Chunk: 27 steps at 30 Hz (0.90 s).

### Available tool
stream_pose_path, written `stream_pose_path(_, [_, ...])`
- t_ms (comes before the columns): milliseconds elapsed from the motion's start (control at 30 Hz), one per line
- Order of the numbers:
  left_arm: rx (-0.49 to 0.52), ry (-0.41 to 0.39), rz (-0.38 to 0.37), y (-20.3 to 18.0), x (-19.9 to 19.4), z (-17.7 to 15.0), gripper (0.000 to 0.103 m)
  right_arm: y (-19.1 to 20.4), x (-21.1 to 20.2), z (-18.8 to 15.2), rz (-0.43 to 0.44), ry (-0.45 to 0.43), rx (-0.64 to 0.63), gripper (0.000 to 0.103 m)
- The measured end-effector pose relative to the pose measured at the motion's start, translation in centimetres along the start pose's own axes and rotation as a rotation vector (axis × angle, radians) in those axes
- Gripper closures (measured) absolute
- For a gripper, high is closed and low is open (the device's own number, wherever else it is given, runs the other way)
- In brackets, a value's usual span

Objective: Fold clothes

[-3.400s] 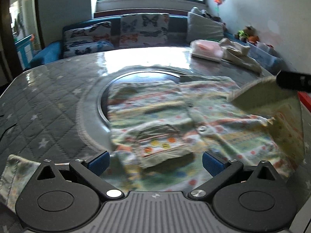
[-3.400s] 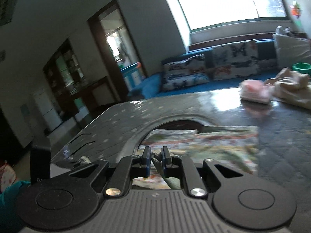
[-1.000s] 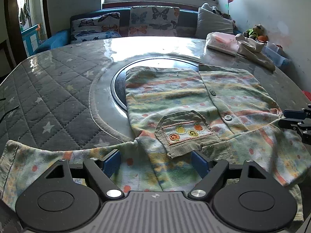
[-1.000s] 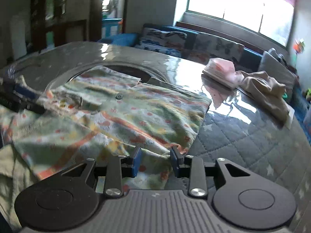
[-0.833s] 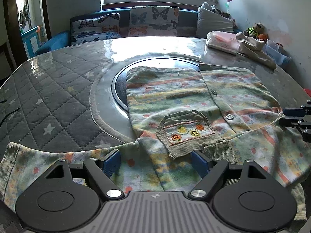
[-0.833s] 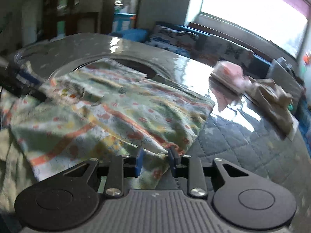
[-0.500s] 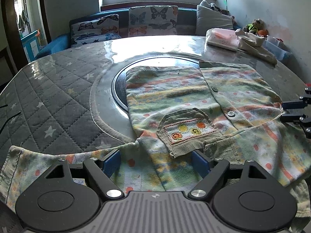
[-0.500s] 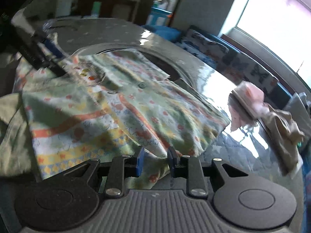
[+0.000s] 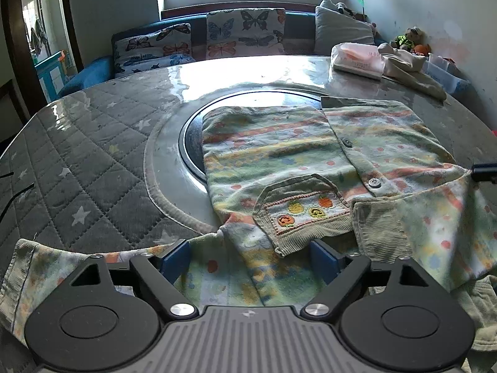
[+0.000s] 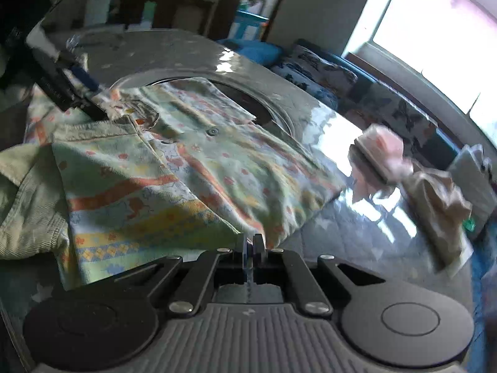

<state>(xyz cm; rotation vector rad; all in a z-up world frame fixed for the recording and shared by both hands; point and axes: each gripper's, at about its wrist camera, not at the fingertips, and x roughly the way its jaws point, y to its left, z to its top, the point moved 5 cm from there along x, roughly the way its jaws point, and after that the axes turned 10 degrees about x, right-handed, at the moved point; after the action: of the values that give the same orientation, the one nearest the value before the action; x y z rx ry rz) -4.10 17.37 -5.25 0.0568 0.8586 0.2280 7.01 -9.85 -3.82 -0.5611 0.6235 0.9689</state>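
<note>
Pastel striped knit cardigan with buttons and a corduroy pocket lies spread on the bench, straight ahead of the left hand-held gripper. Part of it covers the dark round inset in the bench top. Left hand-held gripper: blue pads spread wide and opening, one either side of the lower hem; fabric between them, pads not pressing it. Pocket just ahead of the pads. One sleeve trails off to that gripper's left, near the bench edge.

Right hand-held gripper: pads pressed together, pinching the cardigan's side edge, which bunches right at the tips. From its view the cardigan stretches ahead and to the left; the folded-in sleeve with a corduroy cuff lies to its left. Left hand-held gripper shows far left ahead, at the opposite side of the garment.

Far across the bench, ahead right: pink packet touching a beige cloth. Butterfly cushions on the sofa beyond the bench.
</note>
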Motion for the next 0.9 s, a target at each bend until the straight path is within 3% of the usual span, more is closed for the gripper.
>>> stream_pose_path(67, [0.001,0.003,0.001,0.0,0.0,0.1,0.016,-0.3,0.1,-0.2,-0.026,-0.01,0.035,0.092])
stream_pose_path(200, [-0.001,-0.014,0.013,0.0,-0.8,0.6,0.021,-0.1,-1.5,-0.2,-0.058,-0.058,0.106,0.092])
stream_pose_path(367, [0.042,-0.108,-0.07,-2.5,-2.7,2.3,0.027,3.0,-3.5,-0.9,0.068,-0.071,0.166,0.092])
stream_pose_path(433, [0.068,-0.125,-0.103,-3.7,-2.6,2.7,0.027,3.9,-3.7,-1.6,0.091,-0.061,0.181,0.086])
stream_pose_path(600, [0.1,-0.117,-0.128,-5.5,-0.9,3.1,0.035,4.1,-3.7,-4.3,0.065,-0.027,0.27,0.079])
stream_pose_path(767, [0.124,-0.12,-0.147,-6.2,0.4,3.2,0.038,3.1,-4.6,-4.6,0.028,-0.027,0.323,0.07])
stream_pose_path(833, [0.128,-0.119,-0.16,-6.4,0.8,3.2,0.046,2.9,-4.8,-3.8,0.014,-0.05,0.319,0.069])
stream_pose_path(900, [0.128,-0.126,-0.186,-6.7,0.9,3.1,0.063,2.6,-4.6,-2.9,0.008,-0.081,0.329,0.068])
